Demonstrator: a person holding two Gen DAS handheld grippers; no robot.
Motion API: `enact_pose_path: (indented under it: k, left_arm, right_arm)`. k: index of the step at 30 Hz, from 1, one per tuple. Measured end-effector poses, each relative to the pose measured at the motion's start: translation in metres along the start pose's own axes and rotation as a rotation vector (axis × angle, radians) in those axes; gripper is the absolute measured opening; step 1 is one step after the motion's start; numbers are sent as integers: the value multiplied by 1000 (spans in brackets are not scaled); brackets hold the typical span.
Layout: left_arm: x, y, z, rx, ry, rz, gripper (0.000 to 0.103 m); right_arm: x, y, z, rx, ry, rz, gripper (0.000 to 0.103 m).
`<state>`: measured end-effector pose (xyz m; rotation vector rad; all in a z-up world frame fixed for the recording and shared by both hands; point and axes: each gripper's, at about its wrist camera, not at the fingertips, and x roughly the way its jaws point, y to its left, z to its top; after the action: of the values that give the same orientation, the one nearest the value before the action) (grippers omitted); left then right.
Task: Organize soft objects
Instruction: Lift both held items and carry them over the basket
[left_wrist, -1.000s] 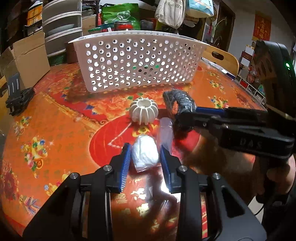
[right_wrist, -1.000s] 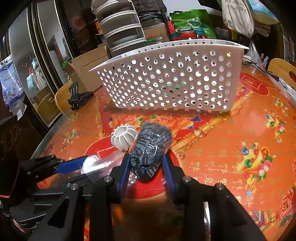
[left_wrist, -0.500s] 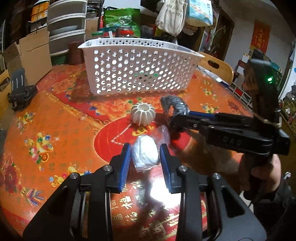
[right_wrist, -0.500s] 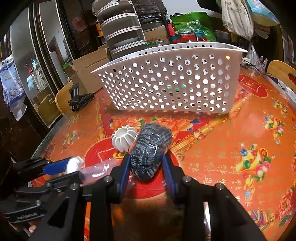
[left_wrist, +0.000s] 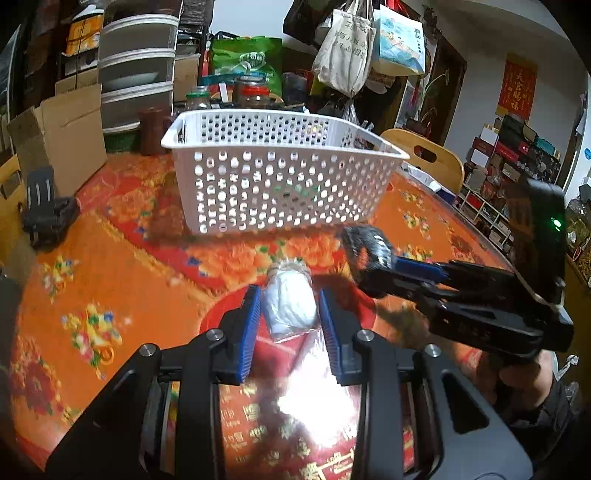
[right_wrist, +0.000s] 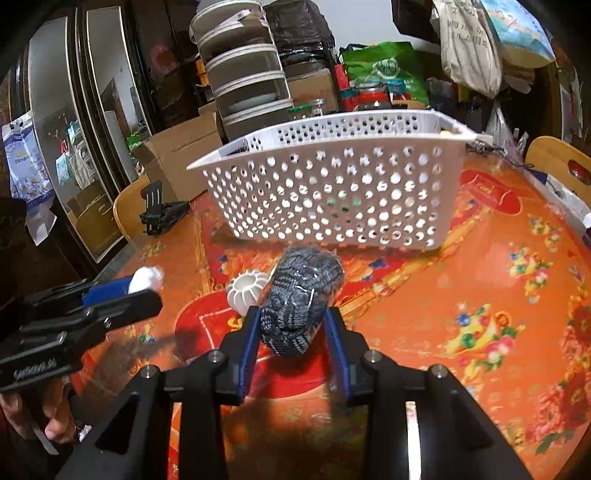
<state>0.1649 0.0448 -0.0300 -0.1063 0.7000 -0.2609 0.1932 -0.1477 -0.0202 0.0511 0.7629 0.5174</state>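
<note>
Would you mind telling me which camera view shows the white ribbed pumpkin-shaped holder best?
The right wrist view: the white ribbed pumpkin-shaped holder stands on the orange table, partly hidden behind the wrapped grey knitted bundle. In the left wrist view the bagged white bundle hides it almost entirely.

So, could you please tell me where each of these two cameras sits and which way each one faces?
Left wrist: sits on the left gripper, facing along its fingers over the table toward the white basket; it holds a bagged white bundle, and the right gripper shows at the right.
Right wrist: sits on the right gripper, facing the same basket; it holds a bagged grey knit bundle, and the left gripper and hand show at the left.
Shared: the basket, the orange tablecloth, both bundles, both grippers.
</note>
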Motion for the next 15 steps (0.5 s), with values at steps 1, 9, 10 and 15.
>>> enact_pose_path:
  k: [1,9,10,15]
  left_arm:
    - [1,-1,3,1,-3,1,30]
    - [-1,-2,29,6,-38,2,30]
    - [-2,-2,33,5,-44,1,30]
    - [-3,-3,59,10,-72,8,30]
  right_arm:
    - [-4,-1,2,-1,-6,-2,34]
    - [-32,-3,16,-13,-60,-15,34]
    - [-35,-3,19,-17,-69,-18,34]
    - [-47,0,32,-39,-99,-30,34]
